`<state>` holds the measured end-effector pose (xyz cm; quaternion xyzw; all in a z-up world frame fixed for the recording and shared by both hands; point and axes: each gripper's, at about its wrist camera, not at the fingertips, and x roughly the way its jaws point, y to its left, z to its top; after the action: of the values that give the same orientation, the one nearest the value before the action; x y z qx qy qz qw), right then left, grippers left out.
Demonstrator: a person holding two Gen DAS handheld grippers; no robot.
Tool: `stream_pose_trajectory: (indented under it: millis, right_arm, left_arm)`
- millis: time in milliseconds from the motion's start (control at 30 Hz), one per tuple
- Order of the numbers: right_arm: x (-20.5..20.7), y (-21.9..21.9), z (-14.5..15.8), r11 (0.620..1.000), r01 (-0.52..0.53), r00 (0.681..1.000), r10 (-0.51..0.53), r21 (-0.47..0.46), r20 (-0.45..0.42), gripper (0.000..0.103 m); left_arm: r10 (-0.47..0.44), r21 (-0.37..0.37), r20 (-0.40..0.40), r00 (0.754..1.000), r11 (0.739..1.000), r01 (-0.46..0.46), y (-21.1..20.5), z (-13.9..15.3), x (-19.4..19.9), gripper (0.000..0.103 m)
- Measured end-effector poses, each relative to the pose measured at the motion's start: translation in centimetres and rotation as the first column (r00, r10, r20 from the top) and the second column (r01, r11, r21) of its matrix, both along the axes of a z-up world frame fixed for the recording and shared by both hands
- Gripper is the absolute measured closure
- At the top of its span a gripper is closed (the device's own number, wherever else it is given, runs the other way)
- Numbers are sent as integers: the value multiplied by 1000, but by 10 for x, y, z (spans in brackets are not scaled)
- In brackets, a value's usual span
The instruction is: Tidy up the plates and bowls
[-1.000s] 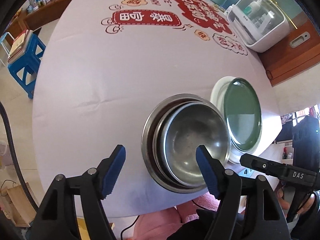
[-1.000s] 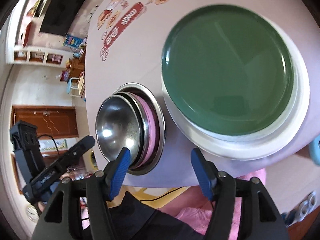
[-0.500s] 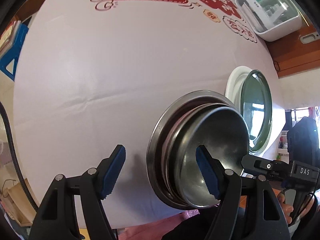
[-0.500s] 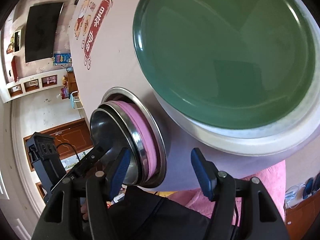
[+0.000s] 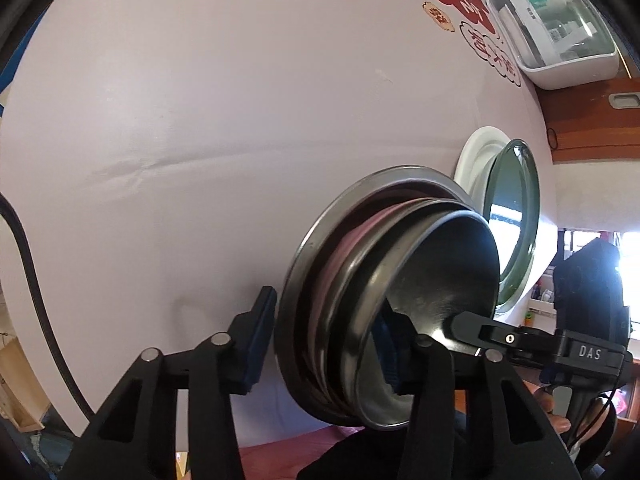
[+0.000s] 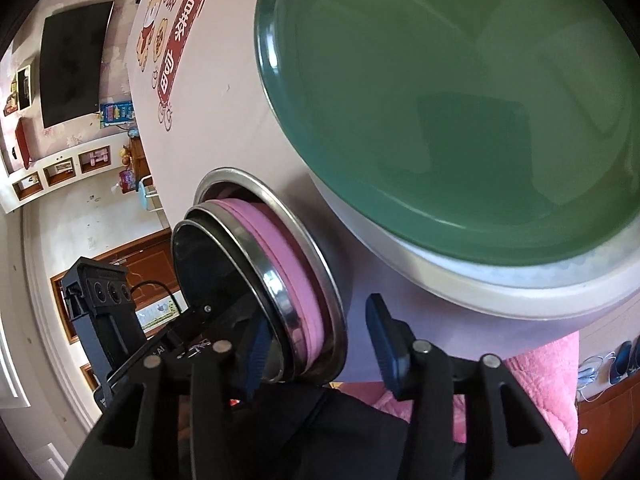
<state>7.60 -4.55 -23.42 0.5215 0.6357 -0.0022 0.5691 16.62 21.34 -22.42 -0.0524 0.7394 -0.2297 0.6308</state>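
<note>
A nested stack of steel bowls (image 5: 400,280) with a pink bowl (image 6: 296,288) among them sits at the table's near edge. My left gripper (image 5: 326,340) is open and straddles the stack's near rim, one finger outside, one inside the top bowl. My right gripper (image 6: 320,344) is open and straddles the same stack's rim from the other side. A green plate (image 6: 460,100) lies on a white plate (image 6: 500,292) just right of the stack; both plates also show in the left wrist view (image 5: 516,220).
The table (image 5: 240,120) has a pale cloth with red printed figures. A white plastic box (image 5: 556,28) stands at the far right. Pink clothing (image 6: 532,372) lies below the table's near edge.
Both grippers have moved forward and down to the bowl stack, from a little before it to straddling its rim. Their jaws stayed open.
</note>
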Motion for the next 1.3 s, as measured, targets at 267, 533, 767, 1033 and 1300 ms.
stream_pose_trajectory:
  millis: [267, 533, 767, 1033, 1300]
  right_arm:
    - [6, 3, 1, 1000, -23, 1000, 23, -7, 7, 67]
    - [12, 10, 7, 995, -85, 996, 86, -59, 21, 70]
    - [14, 12, 16, 989, -116, 989, 123, -94, 76, 71]
    - [14, 11, 38, 977, -141, 970, 168, -158, 177, 71]
    - [10, 0, 60, 970, -131, 940, 188, -206, 286, 71]
  left_arm:
    - [6, -15, 8, 1000, 1000, -5, -5, 1, 1, 64]
    - [-14, 9, 30, 999, 1000, 14, -6, 6, -2, 63]
    - [-32, 22, 63, 997, 999, 31, -9, 18, -5, 64]
    - [-10, -20, 130, 991, 1000, 12, -4, 40, -12, 64]
    - [30, -88, 217, 976, 996, -11, -6, 64, -19, 66]
